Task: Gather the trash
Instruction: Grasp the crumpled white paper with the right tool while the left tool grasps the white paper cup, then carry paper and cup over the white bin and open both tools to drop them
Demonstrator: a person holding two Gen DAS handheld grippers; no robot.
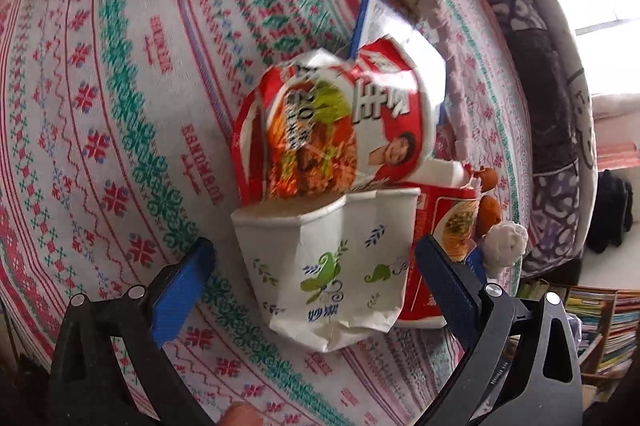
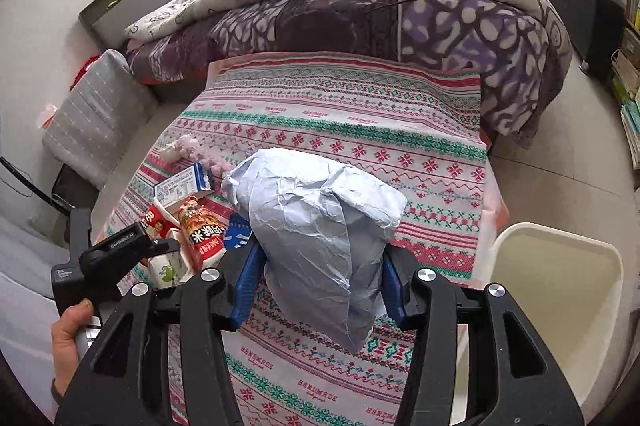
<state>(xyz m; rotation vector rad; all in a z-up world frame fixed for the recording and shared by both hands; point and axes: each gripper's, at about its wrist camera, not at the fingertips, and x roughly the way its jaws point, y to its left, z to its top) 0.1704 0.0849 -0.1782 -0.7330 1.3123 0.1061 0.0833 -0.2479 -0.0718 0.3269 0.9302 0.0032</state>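
Observation:
In the left wrist view a crushed white paper cup [image 1: 332,262] with green leaf print lies on the patterned cloth, with a red instant-noodle lid [image 1: 340,122] and red noodle tub [image 1: 444,226] behind it. My left gripper [image 1: 316,266] is open, its blue pads on either side of the cup, apart from it. In the right wrist view my right gripper [image 2: 318,282] is shut on a crumpled pale-blue paper bag [image 2: 316,230], held above the cloth. The trash pile [image 2: 188,222] and the left gripper [image 2: 116,250] show at the left.
A cream waste bin [image 2: 560,290] stands on the floor at the right of the table. White tissue wads [image 1: 504,242] and a blue-white carton [image 1: 376,22] lie by the pile. A bed with a purple quilt [image 2: 360,10] lies beyond the table. Bookshelves [image 1: 592,326] stand at the right.

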